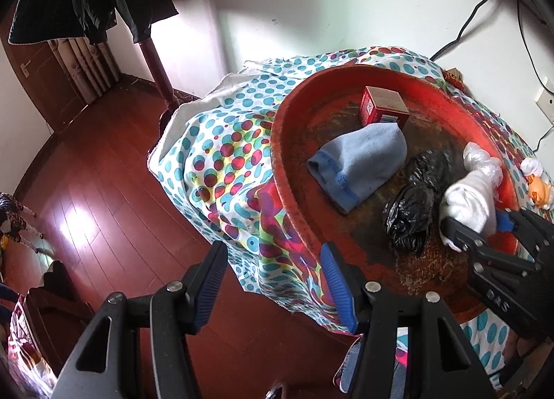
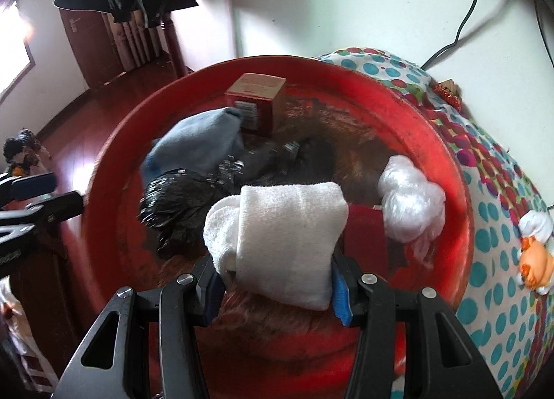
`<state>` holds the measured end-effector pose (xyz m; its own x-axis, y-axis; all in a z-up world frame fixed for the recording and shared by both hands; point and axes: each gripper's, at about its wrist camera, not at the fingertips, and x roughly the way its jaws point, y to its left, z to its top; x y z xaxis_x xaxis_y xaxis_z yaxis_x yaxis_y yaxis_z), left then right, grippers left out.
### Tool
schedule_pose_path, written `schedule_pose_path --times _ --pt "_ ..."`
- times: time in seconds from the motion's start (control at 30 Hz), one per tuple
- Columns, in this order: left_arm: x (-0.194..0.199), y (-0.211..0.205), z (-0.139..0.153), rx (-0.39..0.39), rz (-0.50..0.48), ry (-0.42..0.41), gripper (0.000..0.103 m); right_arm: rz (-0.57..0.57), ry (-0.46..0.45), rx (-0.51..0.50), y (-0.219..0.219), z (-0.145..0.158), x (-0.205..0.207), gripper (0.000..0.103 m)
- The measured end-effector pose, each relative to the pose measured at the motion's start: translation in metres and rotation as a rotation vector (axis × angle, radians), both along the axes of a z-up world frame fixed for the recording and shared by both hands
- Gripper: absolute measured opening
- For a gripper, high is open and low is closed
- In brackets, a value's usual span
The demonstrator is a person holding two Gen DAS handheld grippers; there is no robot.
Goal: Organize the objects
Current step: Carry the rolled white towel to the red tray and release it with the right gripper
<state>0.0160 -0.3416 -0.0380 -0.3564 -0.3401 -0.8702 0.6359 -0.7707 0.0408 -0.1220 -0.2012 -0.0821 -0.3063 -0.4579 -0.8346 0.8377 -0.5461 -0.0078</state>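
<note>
The right gripper (image 2: 277, 281) grips a white rolled sock (image 2: 284, 236) above the red basin (image 2: 450, 170). The left gripper (image 1: 273, 284) is open and empty, beside the basin.

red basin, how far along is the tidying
Already in the red basin: a red box, blue cloth, black bag and white plastic bag. In hand: the right gripper holds a white towel over the basin. Left: the orange toy lies outside on the dotted cloth; the left gripper is empty.
</note>
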Motion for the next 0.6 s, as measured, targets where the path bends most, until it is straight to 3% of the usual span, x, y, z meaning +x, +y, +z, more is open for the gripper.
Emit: schedule_pose_path --times 0.43,0.6 --pt "0.002 -0.004 0.0 -0.005 0.007 0.005 0.058 -0.074 0.036 0.044 -0.02 -0.002 -0.039 0.049" --pt "0.001 -0.003 0.001 -0.013 0.003 0.003 0.058 -0.065 0.045 0.052 -0.018 -0.003 -0.036 0.056"
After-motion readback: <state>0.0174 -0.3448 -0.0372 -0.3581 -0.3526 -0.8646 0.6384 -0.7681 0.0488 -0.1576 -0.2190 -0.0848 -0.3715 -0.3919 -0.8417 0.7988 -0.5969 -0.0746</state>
